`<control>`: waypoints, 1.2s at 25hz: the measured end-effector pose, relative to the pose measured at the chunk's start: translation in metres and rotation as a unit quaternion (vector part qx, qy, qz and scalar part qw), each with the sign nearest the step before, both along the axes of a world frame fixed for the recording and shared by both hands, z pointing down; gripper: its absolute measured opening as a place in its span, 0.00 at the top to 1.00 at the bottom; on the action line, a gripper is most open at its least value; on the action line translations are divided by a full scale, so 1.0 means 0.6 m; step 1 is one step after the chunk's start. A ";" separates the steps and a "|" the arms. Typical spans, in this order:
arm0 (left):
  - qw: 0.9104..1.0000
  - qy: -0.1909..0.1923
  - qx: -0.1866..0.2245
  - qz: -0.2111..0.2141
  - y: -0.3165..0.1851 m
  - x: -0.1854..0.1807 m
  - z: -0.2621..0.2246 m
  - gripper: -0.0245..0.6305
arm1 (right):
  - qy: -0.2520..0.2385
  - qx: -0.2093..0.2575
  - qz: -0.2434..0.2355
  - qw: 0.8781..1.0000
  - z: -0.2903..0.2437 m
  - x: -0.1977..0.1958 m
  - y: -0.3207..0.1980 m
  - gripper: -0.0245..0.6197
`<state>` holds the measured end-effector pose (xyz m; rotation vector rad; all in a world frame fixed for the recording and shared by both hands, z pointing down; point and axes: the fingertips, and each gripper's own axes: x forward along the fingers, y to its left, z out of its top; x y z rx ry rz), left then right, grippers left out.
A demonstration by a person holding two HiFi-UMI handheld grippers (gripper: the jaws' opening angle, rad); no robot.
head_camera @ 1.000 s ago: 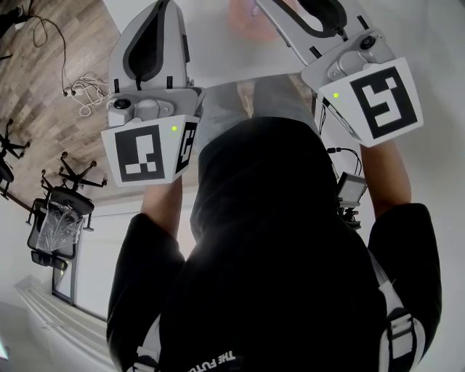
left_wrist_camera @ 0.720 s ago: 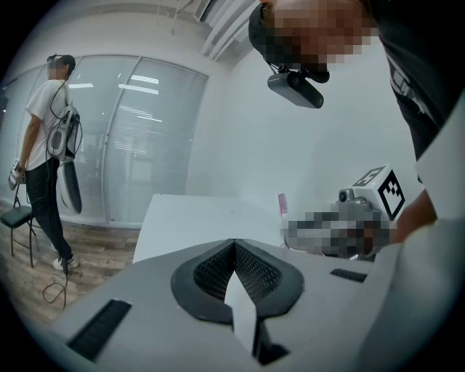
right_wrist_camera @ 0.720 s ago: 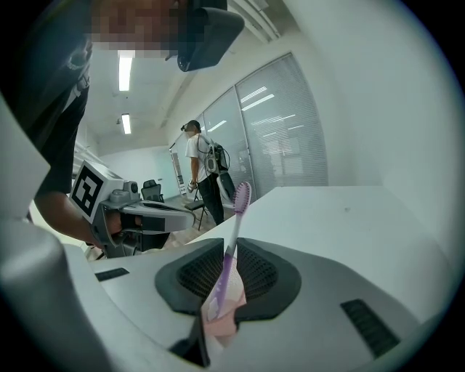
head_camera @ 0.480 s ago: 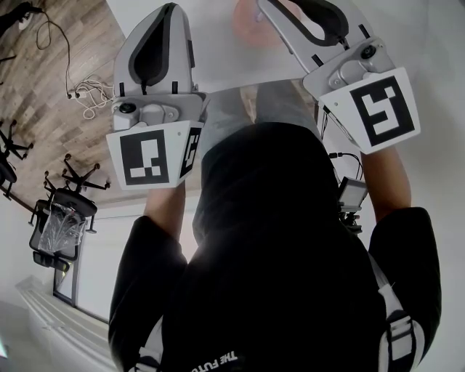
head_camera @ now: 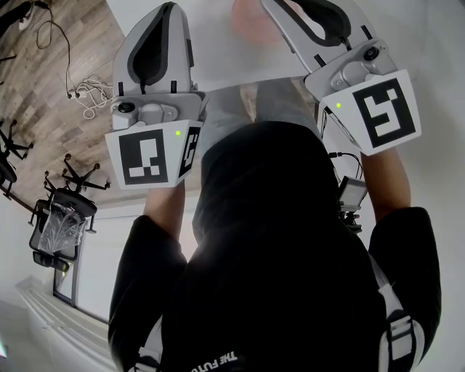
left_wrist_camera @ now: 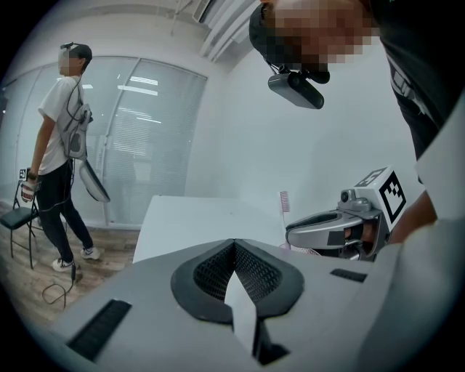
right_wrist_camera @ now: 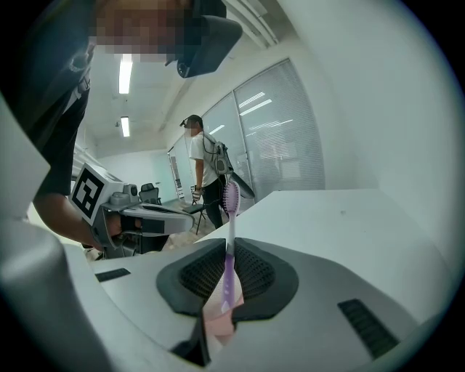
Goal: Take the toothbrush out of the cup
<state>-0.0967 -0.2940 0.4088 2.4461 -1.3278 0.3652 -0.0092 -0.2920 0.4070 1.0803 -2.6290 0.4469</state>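
A purple toothbrush (right_wrist_camera: pixel 231 211) stands upright in the slit between my right gripper's (right_wrist_camera: pixel 231 245) jaws, which are shut on its handle. The pink cup (right_wrist_camera: pixel 218 317) shows just below, through the gap behind the jaws. In the left gripper view the brush head (left_wrist_camera: pixel 284 201) sticks up above the right gripper (left_wrist_camera: pixel 327 229). My left gripper (left_wrist_camera: pixel 234 244) is shut with nothing in it and hovers beside the right one over the white table (left_wrist_camera: pixel 196 218). In the head view the cup is a pink blur (head_camera: pixel 251 16) between both grippers at the top edge.
Another person (left_wrist_camera: pixel 64 145) stands by the glass wall (left_wrist_camera: pixel 152 138), holding grippers. Office chairs (head_camera: pixel 62 211) and loose cables (head_camera: pixel 83 94) lie on the wooden floor to the left. My own dark-clothed body (head_camera: pixel 283 254) fills the middle of the head view.
Both grippers shifted slightly up and to the right in the head view, then held still. The right gripper's hold is unchanged.
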 end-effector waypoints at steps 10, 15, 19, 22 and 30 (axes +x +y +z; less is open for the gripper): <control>1.000 0.000 0.005 -0.001 -0.004 -0.002 -0.006 0.93 | -0.003 0.001 -0.004 1.000 -0.004 -0.005 -0.001 0.89; 1.000 -0.001 0.009 -0.001 -0.003 -0.015 -0.016 0.93 | -0.005 0.003 -0.002 1.000 -0.014 -0.016 0.000 0.89; 1.000 -0.001 0.014 0.000 0.008 -0.018 -0.019 0.93 | -0.010 0.007 0.005 1.000 -0.017 -0.019 0.008 0.89; 1.000 -0.002 0.017 0.001 0.013 -0.015 -0.032 0.93 | -0.010 0.011 0.005 1.000 -0.031 -0.015 0.013 0.89; 0.999 -0.004 0.034 0.004 0.011 -0.007 -0.075 0.93 | -0.018 0.024 0.005 1.000 -0.074 -0.013 0.009 0.89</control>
